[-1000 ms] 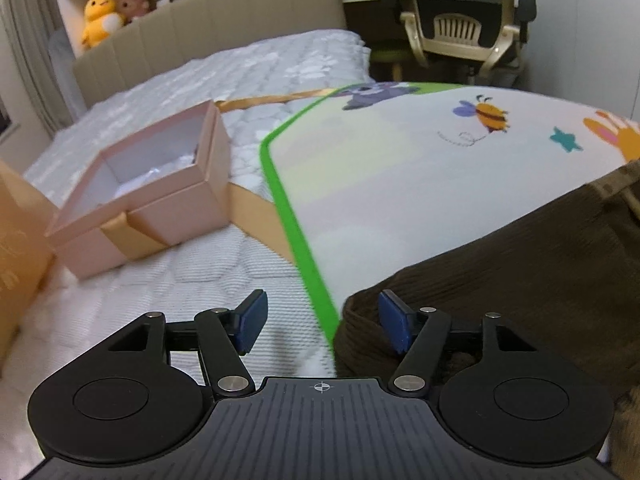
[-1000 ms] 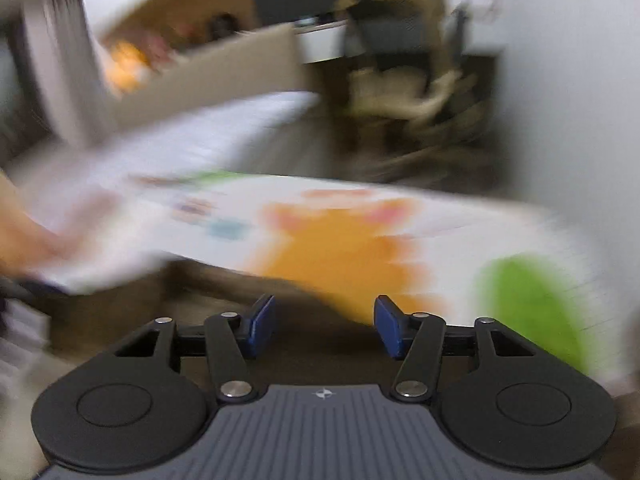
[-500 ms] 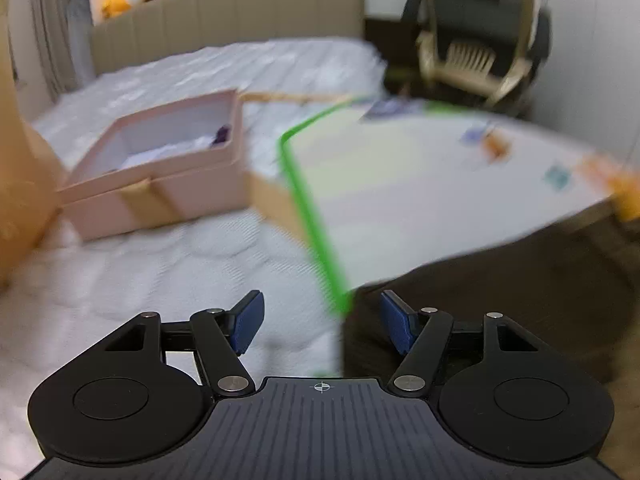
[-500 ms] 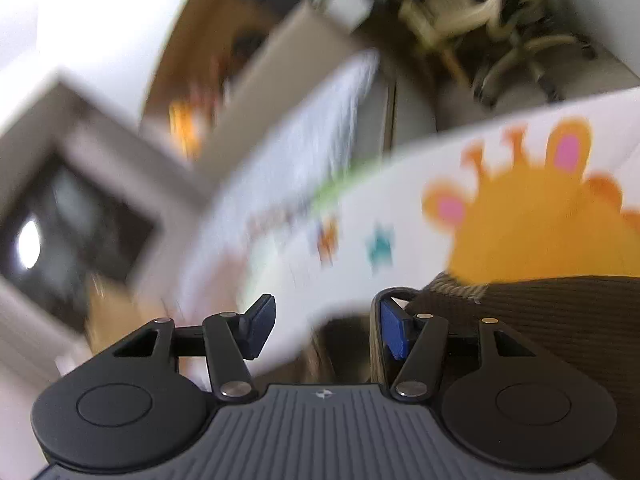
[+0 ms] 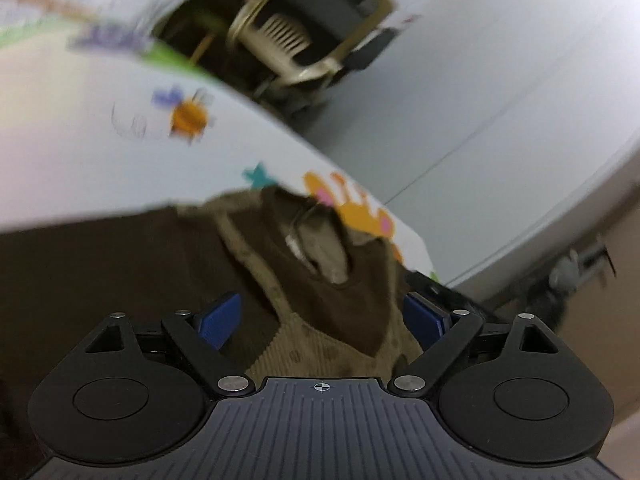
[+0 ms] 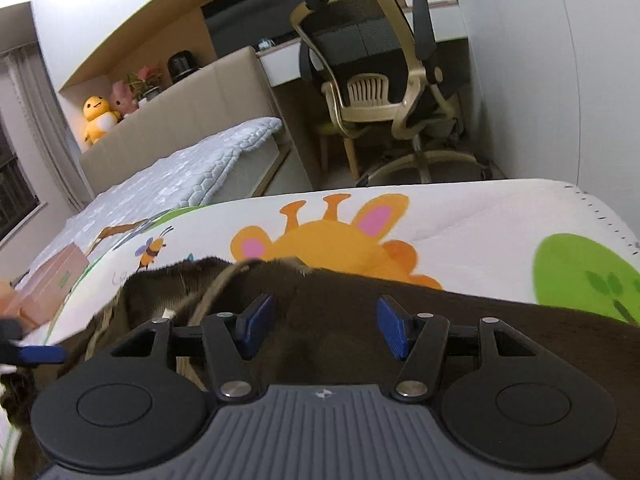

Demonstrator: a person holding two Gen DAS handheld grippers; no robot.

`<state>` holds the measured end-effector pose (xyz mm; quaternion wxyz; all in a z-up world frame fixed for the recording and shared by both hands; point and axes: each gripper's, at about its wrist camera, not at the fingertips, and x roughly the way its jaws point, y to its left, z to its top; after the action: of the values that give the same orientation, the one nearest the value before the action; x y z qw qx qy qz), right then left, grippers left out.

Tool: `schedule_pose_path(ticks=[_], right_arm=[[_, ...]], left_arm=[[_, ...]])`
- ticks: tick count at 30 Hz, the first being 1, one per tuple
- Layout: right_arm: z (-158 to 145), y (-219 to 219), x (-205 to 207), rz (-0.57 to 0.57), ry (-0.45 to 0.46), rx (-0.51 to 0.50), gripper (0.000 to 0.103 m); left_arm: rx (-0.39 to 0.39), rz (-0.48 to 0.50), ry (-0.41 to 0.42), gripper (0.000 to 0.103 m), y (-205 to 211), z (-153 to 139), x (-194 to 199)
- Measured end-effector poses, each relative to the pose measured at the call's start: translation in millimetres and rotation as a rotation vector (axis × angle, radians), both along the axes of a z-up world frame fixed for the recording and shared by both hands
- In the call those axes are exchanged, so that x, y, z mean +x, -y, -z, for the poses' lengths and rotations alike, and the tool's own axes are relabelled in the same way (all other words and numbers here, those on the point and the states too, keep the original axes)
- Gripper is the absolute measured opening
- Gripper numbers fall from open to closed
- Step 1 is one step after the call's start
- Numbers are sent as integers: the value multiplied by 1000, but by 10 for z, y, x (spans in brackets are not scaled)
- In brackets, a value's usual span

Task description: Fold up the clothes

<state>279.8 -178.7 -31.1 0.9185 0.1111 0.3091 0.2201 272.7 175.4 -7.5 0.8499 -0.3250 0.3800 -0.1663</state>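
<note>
The brown garment [image 5: 120, 280] lies on the cartoon mat [image 6: 460, 224] on the bed, its neckline [image 5: 320, 256] straight ahead of the left gripper [image 5: 326, 316], whose jaws stand wide apart over the collar, holding nothing. The right gripper [image 6: 326, 326] hovers over plain brown cloth just beside that collar, jaws open and empty, so the left is nearer the neck. No brand or readable writing shows; the tag in the neck is blurred.
</note>
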Motion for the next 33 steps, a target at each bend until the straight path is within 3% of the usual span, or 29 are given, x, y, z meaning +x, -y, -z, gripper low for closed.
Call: schedule_pose_path(ticks=[5, 9, 12, 14, 15, 18, 21, 24, 25, 27, 29, 33], right_arm=[[60, -4, -32, -12, 24, 21, 62], [92, -12, -63, -20, 44, 25, 65], [88, -29, -59, -5, 42, 11, 67], [98, -22, -23, 19, 21, 6, 67], [112, -16, 7, 39, -1, -5, 67], [116, -67, 104, 53, -38, -61, 67], [84, -243, 158, 45, 2, -278, 67], [62, -211, 247, 111, 41, -425, 66], [46, -168, 261, 148, 61, -468, 66], [-55, 16, 170, 192, 104, -482, 66], [-179, 244, 15, 198, 104, -423, 67], [-328, 707, -351, 237, 100, -354, 73]], left_arm=[[-55, -7, -47, 93, 90, 231, 161], [-106, -30, 27, 91, 200, 186, 407], [-49, -119, 147, 90, 102, -6, 620], [-7, -165, 179, 84, -9, -90, 724], [11, -170, 178, 75, -58, -103, 759], [74, -137, 135, 71, -92, -33, 753], [116, -103, 103, 75, -80, 59, 613], [113, -114, 101, 91, -159, 48, 387], [115, -125, 105, 92, -218, 9, 293], [127, -149, 117, 93, -358, -87, 66], [150, -174, 130, 93, -513, -194, -186], [299, -278, 119, 93, -771, -307, -705]])
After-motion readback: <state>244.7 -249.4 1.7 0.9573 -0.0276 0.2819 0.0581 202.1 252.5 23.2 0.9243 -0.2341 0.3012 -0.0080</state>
